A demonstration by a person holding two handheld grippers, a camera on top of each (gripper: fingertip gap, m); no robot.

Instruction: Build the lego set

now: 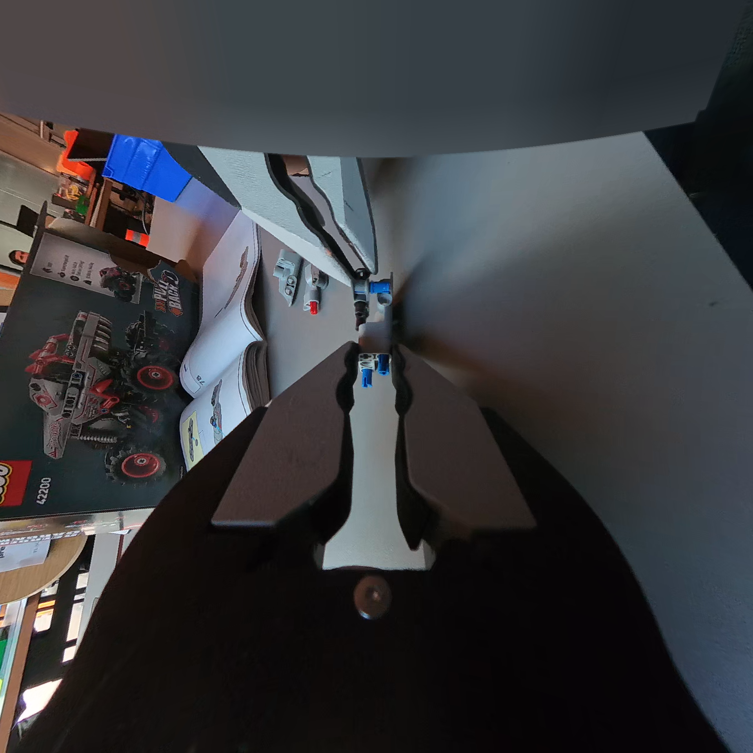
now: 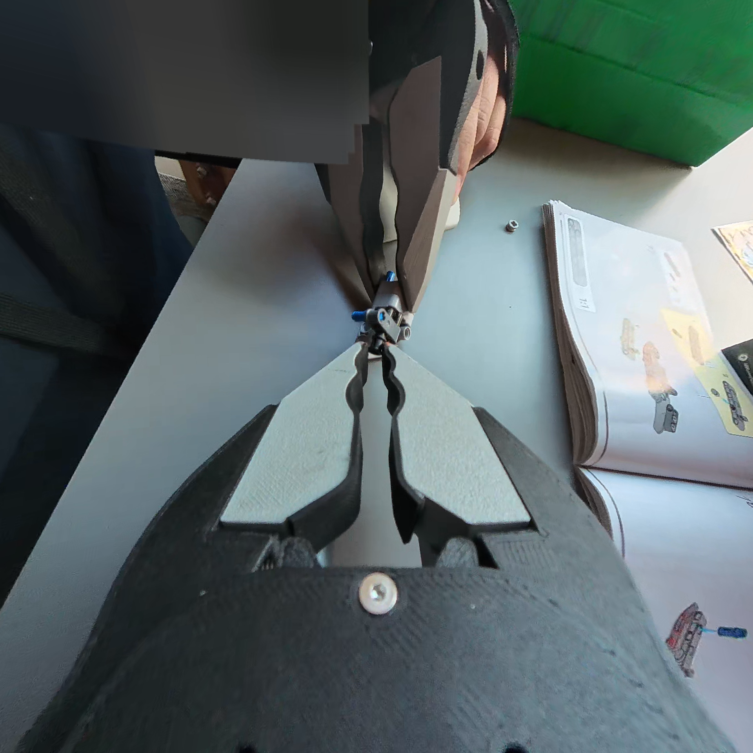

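A small grey Lego assembly with blue pins is held above the grey table. My left gripper is shut on one end of it. My right gripper faces it from the opposite side, shut on a small black pin piece at the assembly's other end. In the left wrist view the right gripper comes in from the top with the black piece at its tips. In the right wrist view the left gripper comes in from the top, held by a hand.
The open instruction booklet lies to the right, with the Lego box standing behind it. Two loose grey parts, one with a red pin, lie near the booklet. A small grey bush and a green box are farther back. The table edge runs on the left. Both grippers' tips are close together, under 4 cm apart. It is some 12 cm from my left tips to the small grey bush.
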